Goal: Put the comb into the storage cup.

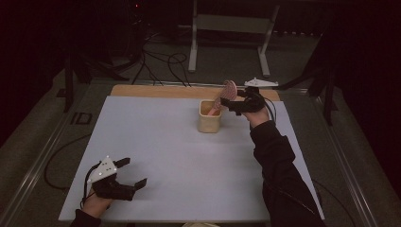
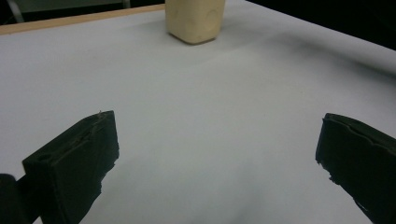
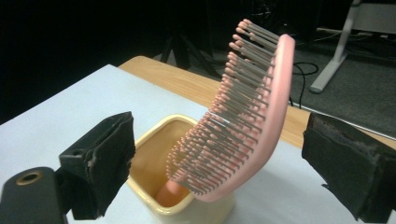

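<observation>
A cream cup (image 1: 209, 123) stands at the far right of the white table top (image 1: 179, 156). A pink hairbrush (image 1: 229, 90) stands in it handle down, its bristled head leaning out above the rim. My right gripper (image 1: 227, 103) reaches the brush head from the right. In the right gripper view the brush (image 3: 250, 107) rises from the cup (image 3: 140, 186) between the spread jaws of the right gripper (image 3: 219, 158), and neither pad touches it. My left gripper (image 1: 135, 171) rests open and empty at the near left corner. Its view looks past the left gripper (image 2: 217, 154) to the cup (image 2: 195, 21).
A wooden strip (image 1: 161, 91) runs along the table's far edge. Behind it stand a metal frame (image 1: 227, 33) and loose cables (image 1: 161, 61) on the floor. The person's dark sleeve (image 1: 279, 170) lies over the table's right side.
</observation>
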